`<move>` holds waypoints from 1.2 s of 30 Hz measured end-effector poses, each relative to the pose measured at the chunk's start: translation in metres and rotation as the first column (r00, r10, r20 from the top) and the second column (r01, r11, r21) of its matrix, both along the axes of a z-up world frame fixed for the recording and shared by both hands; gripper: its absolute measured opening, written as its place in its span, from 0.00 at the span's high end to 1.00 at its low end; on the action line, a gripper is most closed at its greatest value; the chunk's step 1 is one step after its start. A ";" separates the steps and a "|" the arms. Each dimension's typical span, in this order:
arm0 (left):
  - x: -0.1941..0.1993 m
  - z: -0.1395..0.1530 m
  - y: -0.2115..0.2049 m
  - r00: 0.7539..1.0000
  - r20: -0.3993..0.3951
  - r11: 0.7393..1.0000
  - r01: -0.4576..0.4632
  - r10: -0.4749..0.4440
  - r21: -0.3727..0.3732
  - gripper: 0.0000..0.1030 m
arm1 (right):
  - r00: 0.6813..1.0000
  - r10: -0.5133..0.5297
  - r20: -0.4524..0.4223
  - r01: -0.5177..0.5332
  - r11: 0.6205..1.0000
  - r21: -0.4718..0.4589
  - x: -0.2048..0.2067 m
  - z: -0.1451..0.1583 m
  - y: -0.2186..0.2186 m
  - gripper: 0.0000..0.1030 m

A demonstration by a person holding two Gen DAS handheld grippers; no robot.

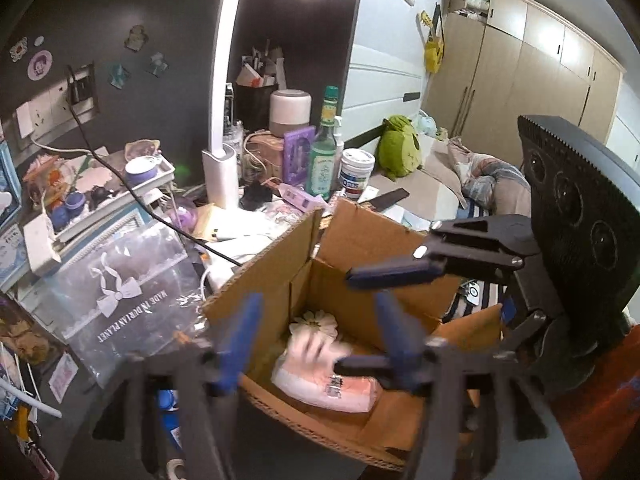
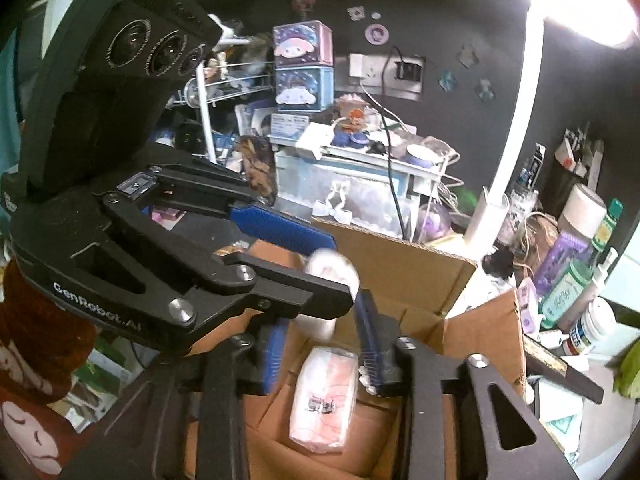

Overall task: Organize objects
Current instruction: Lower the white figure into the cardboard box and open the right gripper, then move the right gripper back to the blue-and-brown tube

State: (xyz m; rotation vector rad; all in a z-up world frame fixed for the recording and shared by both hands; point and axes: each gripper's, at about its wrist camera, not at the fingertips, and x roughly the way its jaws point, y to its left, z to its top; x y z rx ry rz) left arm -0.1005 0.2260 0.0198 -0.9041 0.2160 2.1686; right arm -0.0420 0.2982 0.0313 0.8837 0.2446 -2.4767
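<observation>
An open cardboard box (image 1: 280, 256) (image 2: 404, 264) stands on the desk edge. A pink wrapped packet (image 1: 324, 384) (image 2: 326, 396) lies on its floor. A blurred white-pink item (image 2: 332, 272) is in mid-air over the box, between the left gripper's blue pads; I cannot tell whether they touch it. In the left wrist view a blurred pink shape (image 1: 316, 346) shows above the packet. My left gripper (image 1: 316, 344) (image 2: 320, 264) hovers over the box, jaws apart. My right gripper (image 2: 320, 354) (image 1: 372, 320) is open above the box.
The cluttered desk holds a white lamp base (image 1: 220, 176), a green bottle (image 1: 324, 152), a white jar (image 1: 356, 172), a purple box (image 1: 298, 152) and a clear organiser (image 2: 352, 184). A black cable (image 1: 132, 196) runs toward the box. A bed with a green plush (image 1: 398, 146) lies behind.
</observation>
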 end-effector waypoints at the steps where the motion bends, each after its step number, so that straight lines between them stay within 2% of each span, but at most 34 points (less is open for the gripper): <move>1: 0.000 0.001 -0.002 1.000 0.002 1.000 0.002 -0.002 0.007 0.34 | 1.000 -0.005 -0.003 0.005 1.000 0.000 0.001 0.001 0.001 0.48; 2: 0.000 0.001 -0.003 1.000 0.003 1.000 0.002 -0.002 0.011 0.33 | 1.000 -0.010 -0.010 0.010 1.000 -0.002 0.001 0.002 0.002 0.41; 6: 0.004 0.005 -0.009 1.000 -0.016 1.000 -0.016 0.016 0.005 0.29 | 1.000 -0.020 -0.011 0.020 1.000 0.010 0.004 0.004 0.001 0.36; 10: 0.010 0.010 -0.020 0.999 -0.035 0.999 -0.029 0.030 0.017 0.27 | 1.000 -0.024 -0.013 0.025 1.000 0.008 0.007 0.005 -0.002 0.08; 12: 0.015 0.013 -0.027 0.998 -0.044 0.999 -0.037 0.037 0.022 0.26 | 0.999 -0.027 -0.029 0.027 1.000 0.012 0.009 0.007 -0.005 0.06; 13: 0.017 0.014 -0.030 0.998 -0.048 0.999 -0.039 0.040 0.026 0.26 | 0.999 -0.028 -0.038 0.028 0.999 0.018 0.011 0.009 -0.008 0.01; 16: 0.024 0.017 -0.044 0.996 -0.062 0.998 -0.055 0.057 0.039 0.25 | 0.998 -0.025 -0.065 0.026 0.999 0.022 0.016 0.015 -0.015 0.00; 20: 0.033 0.019 -0.065 0.994 -0.074 0.995 -0.078 0.083 0.059 0.25 | 0.993 -0.039 -0.113 0.049 0.995 0.083 0.022 0.020 -0.035 0.00; 26: 0.046 0.020 -0.110 0.984 -0.091 0.985 -0.146 0.154 0.095 0.25 | 0.990 0.016 -0.141 -0.004 0.996 0.089 0.032 0.028 -0.071 0.00; 31: 0.057 0.011 -0.155 0.967 -0.097 0.968 -0.224 0.235 0.114 0.21 | 0.987 0.101 -0.126 -0.090 0.992 0.092 0.036 0.029 -0.113 0.00; 36: 0.062 -0.013 -0.198 0.943 -0.076 0.943 -0.314 0.323 0.110 0.20 | 0.977 0.203 -0.070 -0.194 0.974 0.113 0.040 0.001 -0.164 0.00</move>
